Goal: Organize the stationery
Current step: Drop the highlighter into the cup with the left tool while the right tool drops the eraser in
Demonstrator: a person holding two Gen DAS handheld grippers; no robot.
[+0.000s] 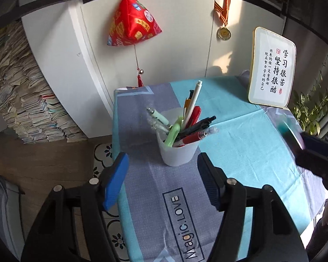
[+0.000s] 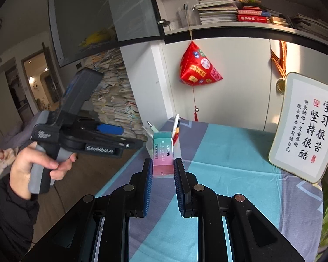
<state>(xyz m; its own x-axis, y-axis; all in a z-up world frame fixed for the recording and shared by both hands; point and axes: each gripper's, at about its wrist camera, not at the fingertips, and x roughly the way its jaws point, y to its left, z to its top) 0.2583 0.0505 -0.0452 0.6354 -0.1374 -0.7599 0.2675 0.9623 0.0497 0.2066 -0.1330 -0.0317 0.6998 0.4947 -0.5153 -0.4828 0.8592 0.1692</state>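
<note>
Right claw (image 2: 163, 168) pinches eraser (image 2: 163, 152) over blue tablecloth (image 2: 229, 163); left claw (image 1: 161, 174) spread; paper stacks (image 1: 21, 109) beyond.

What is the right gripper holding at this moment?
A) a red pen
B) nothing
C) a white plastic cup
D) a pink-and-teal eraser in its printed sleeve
D: in the right wrist view the right gripper is shut on the pink-and-teal eraser in its printed sleeve, pads against both its sides, while the pens sit in the white plastic cup ahead of the open left gripper.
</note>
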